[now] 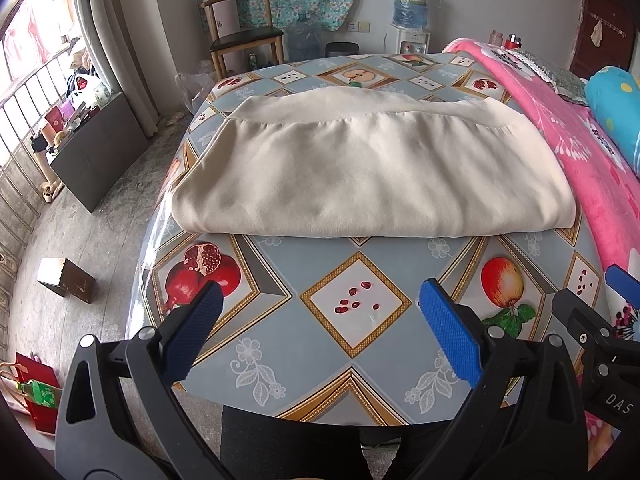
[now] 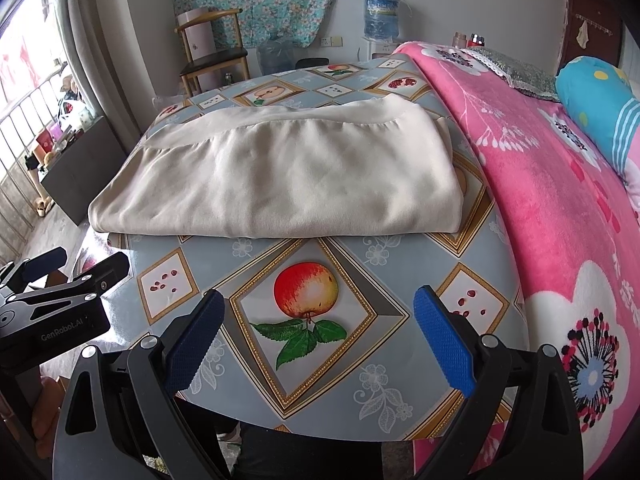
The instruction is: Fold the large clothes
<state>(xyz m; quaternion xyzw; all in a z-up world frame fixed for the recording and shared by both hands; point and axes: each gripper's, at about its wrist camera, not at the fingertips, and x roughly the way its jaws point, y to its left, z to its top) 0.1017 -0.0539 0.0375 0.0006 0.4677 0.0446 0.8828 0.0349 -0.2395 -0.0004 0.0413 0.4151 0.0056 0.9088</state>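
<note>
Left wrist: folded cream garment (image 1: 372,168) on table (image 1: 360,360)

Both wrist cameras sit low at the near edge of the surface (image 1: 360,360), facing forward along their open claw fingers toward the far wall, the left view (image 1: 320,324) offset left of the right view (image 2: 320,324), sharing the folded cream garment (image 1: 372,176) and the pink blanket (image 2: 560,220).

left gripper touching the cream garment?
Apart. The left wrist view shows bare tablecloth between the open left gripper and the folded cream garment's near edge.
</note>
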